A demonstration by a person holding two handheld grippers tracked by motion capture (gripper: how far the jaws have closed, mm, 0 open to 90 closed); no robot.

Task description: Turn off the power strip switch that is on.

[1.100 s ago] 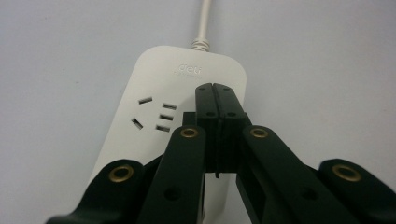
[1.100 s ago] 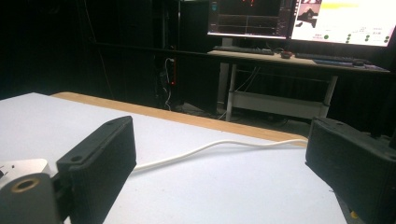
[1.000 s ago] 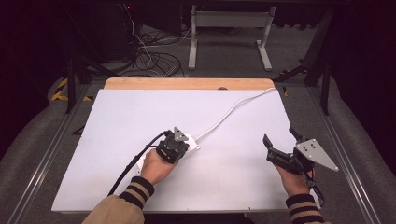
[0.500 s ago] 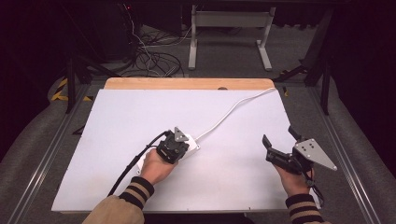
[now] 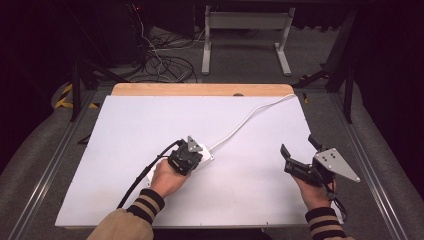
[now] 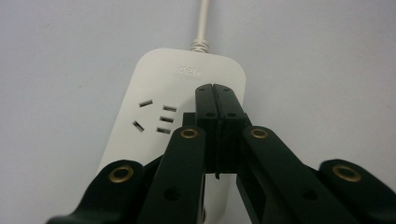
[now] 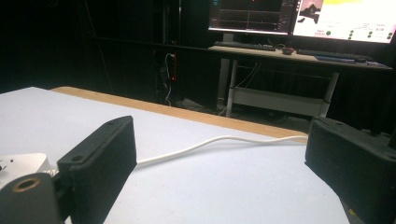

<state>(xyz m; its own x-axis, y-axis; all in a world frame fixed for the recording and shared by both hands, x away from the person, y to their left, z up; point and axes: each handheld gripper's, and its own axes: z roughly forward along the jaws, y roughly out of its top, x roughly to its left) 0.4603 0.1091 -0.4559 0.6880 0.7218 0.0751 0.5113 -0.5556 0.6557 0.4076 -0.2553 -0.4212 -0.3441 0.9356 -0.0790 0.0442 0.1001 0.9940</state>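
Change: nothing has shifted since the earlier frames.
High view: left gripper (image 5: 186, 156) sits atop the white plastic power strip (image 5: 204, 151) mid-table (image 5: 125, 125); right gripper (image 5: 300, 160) well apart.
Left gripper view: fingers (image 6: 206, 100) together over the strip (image 6: 154, 79), its long axis running ahead.
Right gripper view: fingers (image 7: 105, 144) apart, empty; white cord (image 7: 210, 142) between.

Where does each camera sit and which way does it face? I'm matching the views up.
High view: above the person's side, looking forward and down on the white table; both forearms, left gripper, right gripper.
Left gripper view: on that gripper, looking down its shut jaws at the power strip.
Right gripper view: low, looking across the table between open jaws.
Shared: the strip's white cable.
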